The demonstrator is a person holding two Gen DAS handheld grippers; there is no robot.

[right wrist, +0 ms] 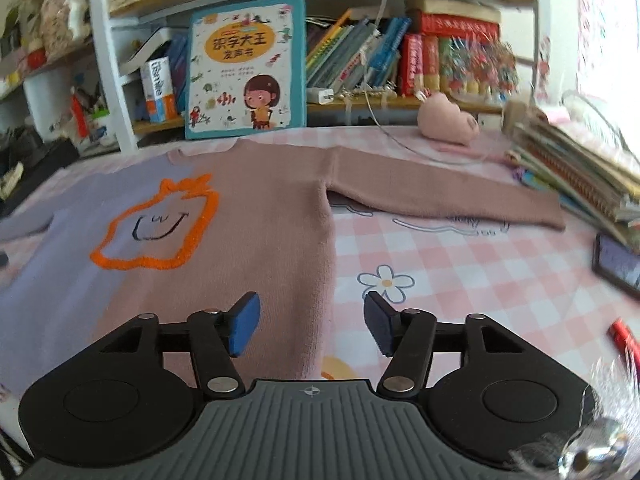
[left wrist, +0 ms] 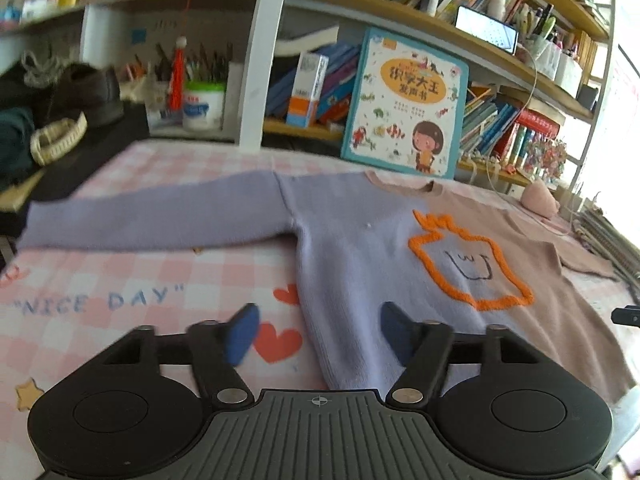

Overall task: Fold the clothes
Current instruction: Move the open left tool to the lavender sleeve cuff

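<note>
Above the sweater [left wrist: 360, 240], both grippers [left wrist: 318, 336] [right wrist: 312, 326] hover, jaws apart.

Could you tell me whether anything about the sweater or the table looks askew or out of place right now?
Nothing stands out. The sweater lies flat on the checked cloth, front up, both sleeves spread sideways. The left gripper and right gripper are open, holding nothing.

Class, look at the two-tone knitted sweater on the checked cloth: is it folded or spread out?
Spread out. The lilac-and-pink knitted sweater lies flat, front up, both sleeves stretched sideways.
</note>
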